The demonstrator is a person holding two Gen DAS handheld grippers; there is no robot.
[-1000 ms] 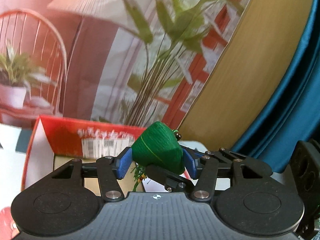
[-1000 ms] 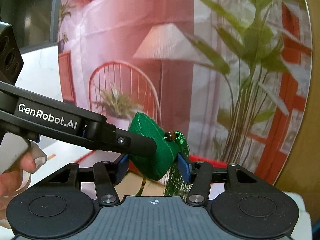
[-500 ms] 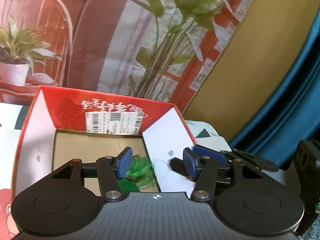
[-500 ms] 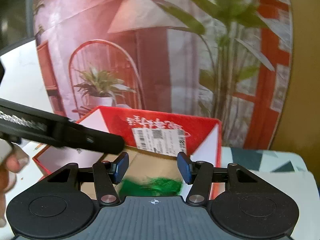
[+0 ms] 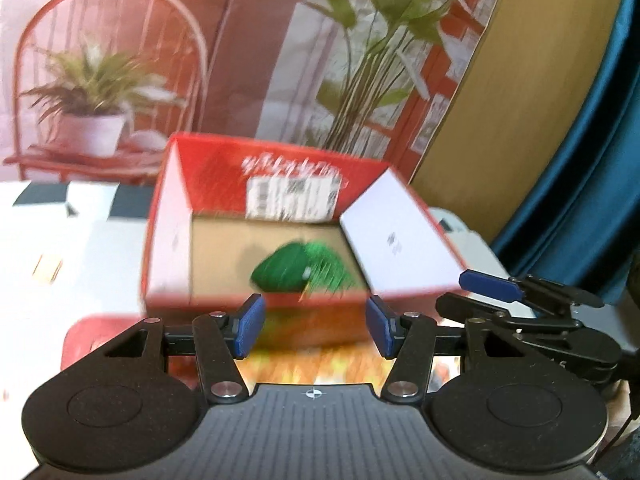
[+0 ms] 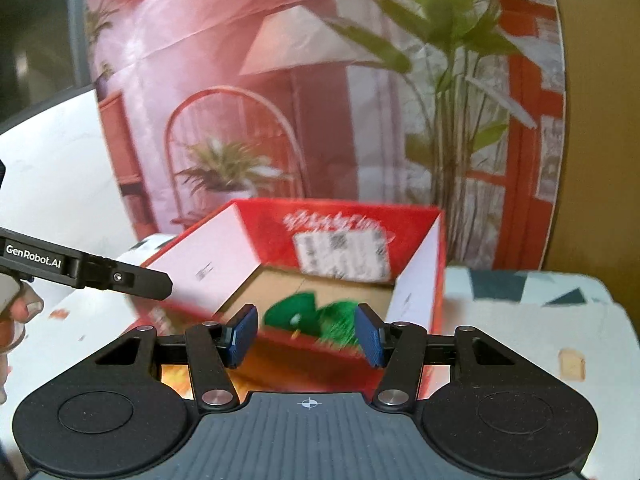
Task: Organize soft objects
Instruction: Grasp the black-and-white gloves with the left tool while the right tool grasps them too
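A green soft pouch (image 5: 288,268) with a green tassel (image 6: 340,318) lies on the cardboard floor of an open red box (image 5: 256,160). The pouch (image 6: 296,314) is blurred in both views. My left gripper (image 5: 316,328) hangs open just short of the box's near wall (image 5: 312,302), with nothing between its blue pads. My right gripper (image 6: 306,336) is open too, in front of the same wall (image 6: 320,364). The right gripper's fingers (image 5: 488,284) show at the right of the left wrist view. The left gripper's fingers (image 6: 132,278) reach in from the left of the right wrist view.
The box's white flaps (image 5: 400,236) stand open on both sides. It sits on a white table cover (image 6: 520,320) with dark triangles. Behind it hangs a printed backdrop (image 6: 240,120); a wooden panel (image 5: 520,100) and a teal curtain (image 5: 600,160) are at right. A hand (image 6: 16,316) shows at far left.
A second ago the green pouch was up between both grippers' pads. It now lies in the box, and both grippers have drawn back and sunk with nothing between their pads.
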